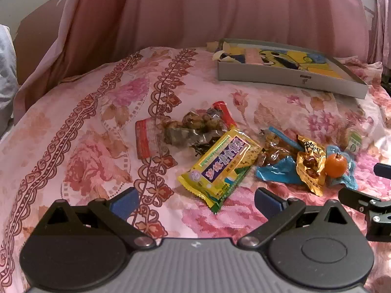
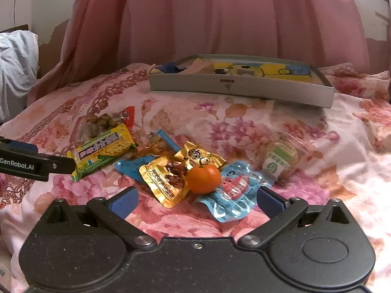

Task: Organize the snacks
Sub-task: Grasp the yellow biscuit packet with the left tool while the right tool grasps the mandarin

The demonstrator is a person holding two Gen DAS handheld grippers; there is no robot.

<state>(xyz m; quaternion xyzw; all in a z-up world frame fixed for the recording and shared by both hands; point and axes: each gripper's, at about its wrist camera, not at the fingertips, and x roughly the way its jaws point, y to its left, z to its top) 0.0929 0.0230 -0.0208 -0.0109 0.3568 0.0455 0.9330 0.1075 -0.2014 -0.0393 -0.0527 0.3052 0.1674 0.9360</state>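
Both tools hang low over the floral bedspread (image 2: 317,127), and neither carries anything. The left gripper (image 1: 195,201) stands with its jaws wide apart; the right gripper (image 2: 196,201) likewise, wide and empty.

The snacks lie loose in 1 cluster between the tools and the grey box (image 2: 244,86), which sits at the far side of the bed, well apart from the pile, and already contains a few items at its left end.

Item positions:
- The yellow packet (image 1: 217,164) lies directly ahead of the left gripper, just beyond its fingertips. Its long axis runs diagonally, near corner low and left, far corner up and right, so it is skewed to the line joining the jaws.
- The small orange (image 2: 203,178) rests on top of the light blue packet (image 2: 232,195) and touches the gold packet (image 2: 168,178). It sits straight ahead of the right gripper, between the lines of its 2 fingers.
- The clear cookie pack (image 2: 281,158) lies to the right of the orange, apart from the rest.

Judgement: the right gripper is the nearer to the orange and gold packet, the left to the yellow packet. A short forward reach would serve either; the left may need a wrist turn to cross the packet's narrow width.
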